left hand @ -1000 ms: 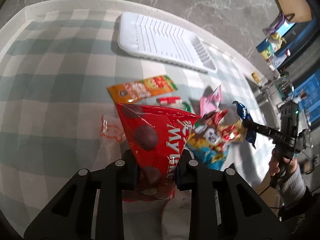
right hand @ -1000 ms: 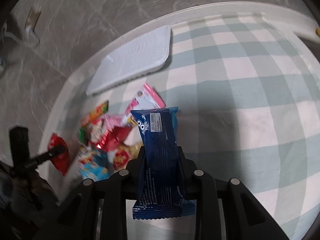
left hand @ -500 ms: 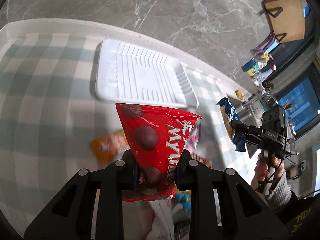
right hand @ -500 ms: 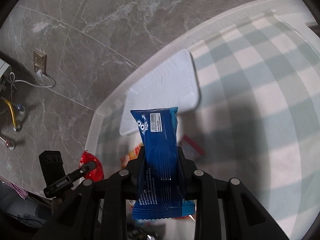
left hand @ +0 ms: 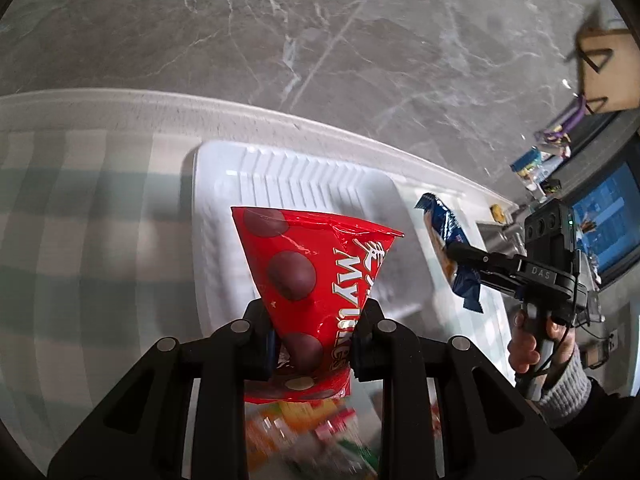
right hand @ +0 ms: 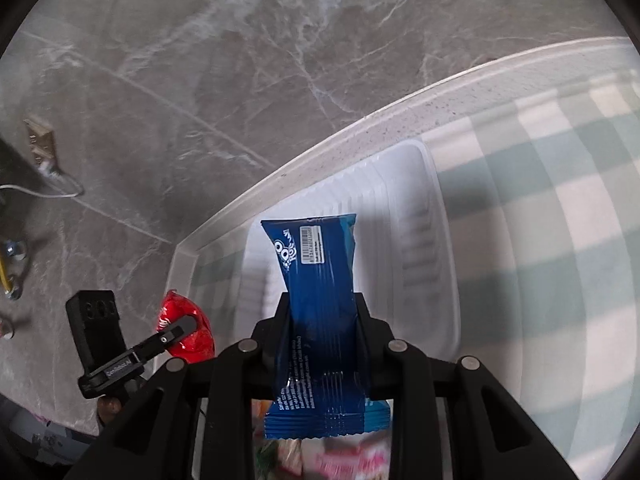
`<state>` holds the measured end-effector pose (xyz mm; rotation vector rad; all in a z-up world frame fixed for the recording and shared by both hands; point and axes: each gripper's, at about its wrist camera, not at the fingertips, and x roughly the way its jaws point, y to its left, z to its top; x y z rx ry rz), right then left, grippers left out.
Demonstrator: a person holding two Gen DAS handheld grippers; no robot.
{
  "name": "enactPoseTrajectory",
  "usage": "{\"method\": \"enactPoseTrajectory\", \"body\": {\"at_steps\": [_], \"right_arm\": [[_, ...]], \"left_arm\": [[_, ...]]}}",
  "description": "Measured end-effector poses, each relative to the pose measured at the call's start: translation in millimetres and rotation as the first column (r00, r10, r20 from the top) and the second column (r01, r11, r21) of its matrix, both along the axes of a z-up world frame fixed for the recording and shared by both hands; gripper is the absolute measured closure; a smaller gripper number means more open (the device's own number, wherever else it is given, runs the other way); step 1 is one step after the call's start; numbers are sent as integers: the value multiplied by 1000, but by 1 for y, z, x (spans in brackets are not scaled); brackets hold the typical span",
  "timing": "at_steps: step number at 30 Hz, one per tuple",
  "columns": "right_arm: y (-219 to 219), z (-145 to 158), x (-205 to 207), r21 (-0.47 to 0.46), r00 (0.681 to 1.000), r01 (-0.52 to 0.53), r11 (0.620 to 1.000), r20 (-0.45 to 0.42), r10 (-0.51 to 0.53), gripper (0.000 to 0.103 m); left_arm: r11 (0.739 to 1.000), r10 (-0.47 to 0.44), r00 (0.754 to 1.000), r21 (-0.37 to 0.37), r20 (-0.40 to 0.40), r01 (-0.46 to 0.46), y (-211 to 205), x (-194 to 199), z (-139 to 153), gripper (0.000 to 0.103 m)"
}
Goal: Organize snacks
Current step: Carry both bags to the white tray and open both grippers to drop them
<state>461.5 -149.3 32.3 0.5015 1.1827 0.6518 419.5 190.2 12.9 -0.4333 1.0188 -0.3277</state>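
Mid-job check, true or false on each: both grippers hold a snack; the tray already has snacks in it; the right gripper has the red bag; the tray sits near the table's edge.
1. Both grippers hold a snack. True: the left gripper clamps a red bag, the right gripper a blue packet.
2. The tray already has snacks in it. False: what shows of it is bare.
3. The right gripper has the red bag. False: it has the blue packet.
4. The tray sits near the table's edge. True.
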Motion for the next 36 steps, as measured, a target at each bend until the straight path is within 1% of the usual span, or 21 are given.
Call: {"method": "enactPoseTrajectory", "body": {"at_steps": [3,7,11,13,16,17,18,21,22,25,29,32,34,36], "right_arm": [[10,-14,20,-21,1000,1,1000,-19,-2,74],[19,-27,37,-52,1000,2,999,-30,-4,74],[30,-35,46,-121,1000,-11,993,-6,11,73],[34,-36,47,-157,1000,-18,987,12,20,71],[41,-32,46,-207,998,-18,978,58,30,69],[43,-30,45,-216,996,-24,976,73,41,69],[44,-28,44,-230,995,-24,973,91,46,68],[47,-19,39,-251,989,-22,968,135,58,65],[46,-16,37,-252,988,-20,967,141,57,65],[42,-6,27,-251,984,-12,968,167,55,59],[40,12,12,-246,979,-11,969,197,61,57],[34,27,-7,-244,972,-10,970,226,67,56],[28,38,-23,-248,965,-11,969,251,75,55],[23,47,-37,-252,959,-5,968,274,76,49]], "left_arm": [[1000,4,1000,18,-10,-4,2,27,-10,79],[998,-1,1000,64,-18,3,1,60,-24,79],[995,-4,1000,103,-28,7,-2,82,-38,79],[993,-1,999,122,-37,6,-4,89,-46,78],[990,11,999,144,-52,-3,-4,99,-55,68],[990,10,999,144,-53,-3,-3,101,-57,62],[989,11,999,146,-51,-3,-4,99,-58,58],[987,12,1000,158,-17,-9,-5,98,-55,53],[984,14,1000,180,0,-14,-5,96,-52,53],[976,11,999,216,31,-18,-7,83,-39,52],[972,7,998,233,61,-21,-11,69,-25,50],[968,3,997,250,82,-24,-13,48,-14,50],[968,-1,996,249,91,-22,-13,29,-8,50],[969,-1,996,246,91,-22,-16,14,-2,50]]}}
